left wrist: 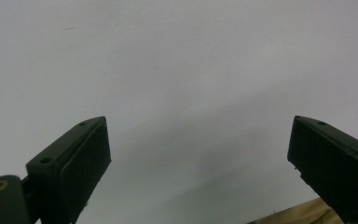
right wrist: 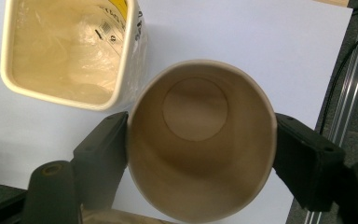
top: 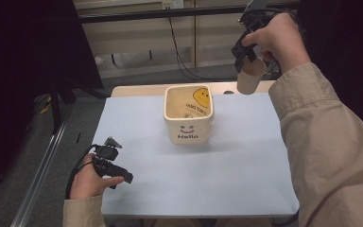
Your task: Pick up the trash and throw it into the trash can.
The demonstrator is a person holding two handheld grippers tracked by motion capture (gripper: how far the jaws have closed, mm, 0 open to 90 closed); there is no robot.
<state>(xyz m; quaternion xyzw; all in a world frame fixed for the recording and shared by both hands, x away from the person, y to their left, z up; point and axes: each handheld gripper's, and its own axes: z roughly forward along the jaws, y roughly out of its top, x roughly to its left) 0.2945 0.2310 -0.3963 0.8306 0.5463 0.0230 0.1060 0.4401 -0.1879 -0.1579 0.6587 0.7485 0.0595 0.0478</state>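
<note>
Beyond the bin (top: 189, 116), up and to its right, the right gripper (top: 248, 64) holds a paper cup (top: 251, 76) in the air, mouth up, with the jaws clamped on opposite sides of the cup's wall near the rim. The bin stands on a pale mat (top: 246, 179) that covers the table, square, cream, lined with clear plastic, and it looks empty apart from that liner. The main risk, as I judge it, lies in the cup: its thin wall is already pressed slightly oval in the right gripper view (right wrist: 200, 140), so a harder squeeze could crease it, while a looser one could let it slide out and drop onto the mat beside the bin rather than into it. A second risk is the bin itself: if the cup comes down off-centre it could catch the rim (right wrist: 65, 95) and tip or shove the light container. The liner may also snag the cup's base. Well apart from the bin, at the mat's near left edge, the left gripper (top: 120, 176) rests low with its jaws wide apart and nothing between them, over bare mat (left wrist: 191, 70).
</note>
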